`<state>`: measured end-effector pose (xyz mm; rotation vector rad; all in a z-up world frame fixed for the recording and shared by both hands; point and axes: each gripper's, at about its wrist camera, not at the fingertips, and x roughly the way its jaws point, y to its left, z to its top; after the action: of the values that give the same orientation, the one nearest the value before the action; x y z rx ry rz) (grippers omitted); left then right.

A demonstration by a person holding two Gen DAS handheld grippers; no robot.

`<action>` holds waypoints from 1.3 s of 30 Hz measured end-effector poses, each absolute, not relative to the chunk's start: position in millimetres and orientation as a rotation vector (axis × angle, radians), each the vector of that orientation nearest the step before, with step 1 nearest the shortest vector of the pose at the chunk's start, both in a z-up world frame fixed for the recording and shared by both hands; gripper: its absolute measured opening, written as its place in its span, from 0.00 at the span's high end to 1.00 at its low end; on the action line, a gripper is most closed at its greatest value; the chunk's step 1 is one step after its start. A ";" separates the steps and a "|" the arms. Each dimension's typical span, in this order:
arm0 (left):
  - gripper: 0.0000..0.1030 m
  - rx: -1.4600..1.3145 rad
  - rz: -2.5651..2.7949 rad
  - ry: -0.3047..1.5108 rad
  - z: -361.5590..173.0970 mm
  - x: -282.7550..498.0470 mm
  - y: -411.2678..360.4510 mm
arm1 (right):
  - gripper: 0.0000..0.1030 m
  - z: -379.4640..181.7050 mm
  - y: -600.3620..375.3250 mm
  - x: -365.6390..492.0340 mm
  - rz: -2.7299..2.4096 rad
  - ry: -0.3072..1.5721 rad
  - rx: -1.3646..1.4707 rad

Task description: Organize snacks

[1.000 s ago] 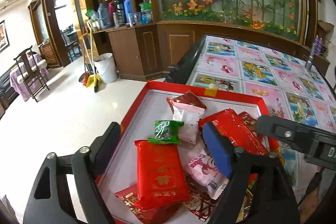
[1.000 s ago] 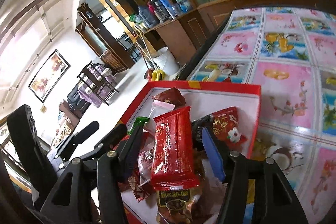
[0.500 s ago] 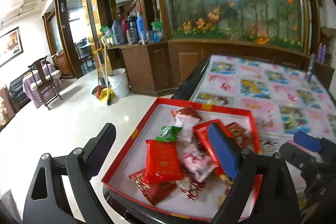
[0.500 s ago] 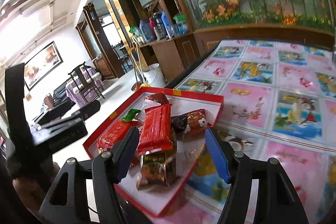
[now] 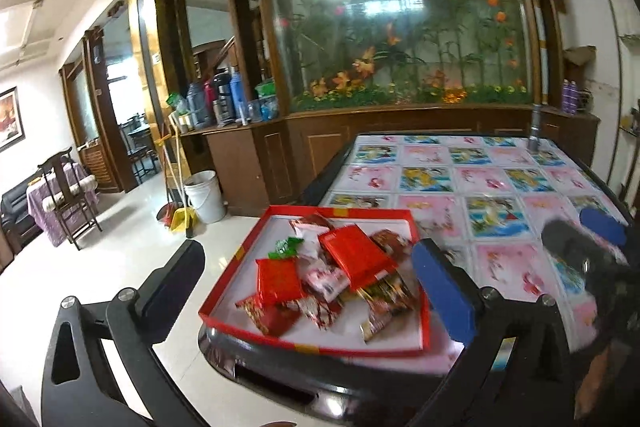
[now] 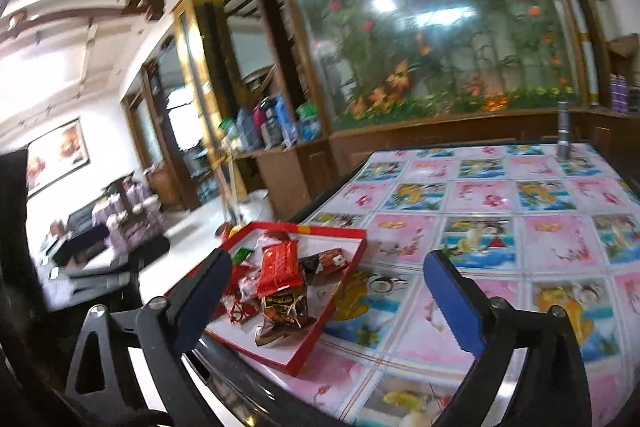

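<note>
A shallow red tray with a white floor sits on the near left corner of the table; it also shows in the right wrist view. In it lies a loose heap of snack packets: a flat red packet, a larger red packet, a green packet and a dark brown packet. My left gripper is open and empty, back from and above the tray. My right gripper is open and empty, also back from the tray.
The table has a pink and blue patterned cloth and a dark rim. A small grey bottle stands at its far edge. Behind is a wooden cabinet with a flower mural. A white bucket and chairs stand on the floor to the left.
Both grippers have drawn back and up from the tray, which now looks smaller and farther. The red packet that lay between the right fingers now rests on the heap.
</note>
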<state>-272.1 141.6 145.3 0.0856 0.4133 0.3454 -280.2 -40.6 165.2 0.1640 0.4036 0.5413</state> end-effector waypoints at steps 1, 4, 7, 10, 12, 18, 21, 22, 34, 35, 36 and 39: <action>0.00 0.084 0.336 0.404 146.8 -278.2 140.5 | 0.02 168.2 -45.1 -287.4 0.517 0.388 0.171; 0.00 0.052 0.314 0.379 151.7 -297.6 141.1 | 0.00 175.4 -58.9 -313.3 0.481 0.280 0.173; 0.00 -0.015 0.294 0.386 152.8 -308.7 148.2 | 0.00 182.3 -64.1 -339.7 0.466 0.144 0.111; 0.00 -0.070 0.327 0.385 148.3 -311.1 157.2 | 0.00 187.6 -55.0 -350.4 0.467 0.097 0.016; 0.00 -0.077 0.400 0.380 144.8 -309.5 159.7 | 0.00 186.6 -44.0 -350.9 0.480 0.098 -0.055; 0.00 0.019 0.442 0.420 131.4 -302.6 157.1 | 0.00 177.9 -25.5 -355.9 0.486 0.118 -0.133; 0.00 0.037 0.432 0.433 128.8 -304.5 156.3 | 0.00 178.3 -24.9 -353.9 0.505 0.137 -0.107; 0.00 0.029 0.427 0.435 128.8 -305.4 157.6 | 0.00 178.4 -23.8 -353.7 0.511 0.141 -0.102; 0.00 0.009 0.382 0.444 128.5 -307.4 160.7 | 0.00 176.3 -22.5 -353.4 0.523 0.155 -0.111; 0.00 0.011 0.380 0.445 128.1 -307.7 160.7 | 0.00 176.4 -22.1 -353.6 0.526 0.157 -0.111; 0.00 0.011 0.380 0.446 127.8 -307.6 160.7 | 0.00 176.6 -21.5 -354.6 0.529 0.156 -0.113; 0.00 0.002 0.380 0.450 126.6 -307.8 161.7 | 0.00 176.8 -18.7 -357.5 0.542 0.150 -0.131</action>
<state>-307.8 161.7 126.6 0.0019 0.4496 0.3804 -357.5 -18.7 176.8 -0.1306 0.1497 0.5417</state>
